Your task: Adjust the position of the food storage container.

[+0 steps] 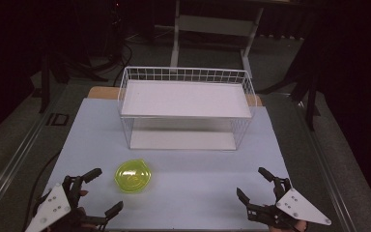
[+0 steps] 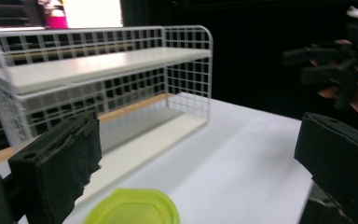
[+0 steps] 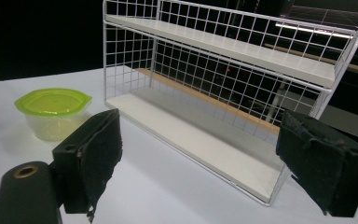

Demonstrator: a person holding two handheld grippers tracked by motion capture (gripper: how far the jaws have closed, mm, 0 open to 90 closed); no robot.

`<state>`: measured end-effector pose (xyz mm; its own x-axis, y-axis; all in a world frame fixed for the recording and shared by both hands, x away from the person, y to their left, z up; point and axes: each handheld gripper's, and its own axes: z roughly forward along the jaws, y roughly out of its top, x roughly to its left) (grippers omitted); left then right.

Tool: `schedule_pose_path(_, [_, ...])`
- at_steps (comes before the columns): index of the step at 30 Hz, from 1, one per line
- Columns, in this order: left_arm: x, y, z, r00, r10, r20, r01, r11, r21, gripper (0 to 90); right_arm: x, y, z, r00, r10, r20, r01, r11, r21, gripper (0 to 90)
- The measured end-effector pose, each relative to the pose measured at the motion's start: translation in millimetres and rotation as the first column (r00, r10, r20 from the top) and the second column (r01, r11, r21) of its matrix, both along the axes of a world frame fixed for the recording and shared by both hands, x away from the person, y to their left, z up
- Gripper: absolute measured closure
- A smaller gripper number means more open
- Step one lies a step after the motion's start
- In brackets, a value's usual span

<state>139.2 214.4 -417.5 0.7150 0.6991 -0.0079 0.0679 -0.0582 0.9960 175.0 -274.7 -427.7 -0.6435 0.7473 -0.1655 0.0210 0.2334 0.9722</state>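
Yellow-green lidded container (image 1: 134,176) sits on the white table (image 1: 188,159), on the near left part, in front of the white wire rack (image 1: 186,104) and clear of it. We note a clear tub under a bright lime lid, upright, lid on.

Left gripper (image 1: 104,192) rests at the near left corner of the table, jaws spread wide with nothing between them. We see the container just beside its farther jaw, to the right of it, not touching. In the left gripper view the lime lid (image 2: 133,207) shows low between the two black jaws, a little ahead of them, and the rack (image 2: 98,79) stands beyond.

Right gripper (image 1: 252,185) lies at the near right corner, well apart from the container. We record its jaws also standing wide, holding nothing. From the right gripper view the container (image 3: 53,113) appears off to the left on bare table, near the rack's end (image 3: 214,93) but apart from it.

Rack has two white shelves, upper and lower, both bare. It stands in the middle of the table toward the far edge.
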Motion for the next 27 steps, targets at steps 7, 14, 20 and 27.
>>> schedule_pose_path(7, [18.0,14.5,12.8,0.9860,0.157,-0.057,-0.155,0.9874,0.033,6.3,0.3,3.6,0.4,0.9998,0.017,-0.008,-0.017,0.9999,0.003,14.1])
schedule_pose_path(14, [29.2,18.7,-0.6,0.9772,0.177,-0.116,-0.169,0.9823,0.081,19.6,0.9,4.6,1.2,0.9996,0.025,-0.011,-0.025,0.9996,0.008,14.1])
schedule_pose_path(20, [32.7,21.4,-23.9,0.9372,0.296,-0.185,-0.268,0.9501,0.160,41.9,2.3,3.9,0.2,0.9989,0.040,-0.023,-0.040,0.9991,0.017,14.1])
schedule_pose_path(27, [42.7,30.5,-47.5,0.8486,0.409,-0.336,-0.335,0.9064,0.257,73.5,1.4,6.1,0.2,0.9983,0.056,-0.017,-0.055,0.9984,0.009,14.1])
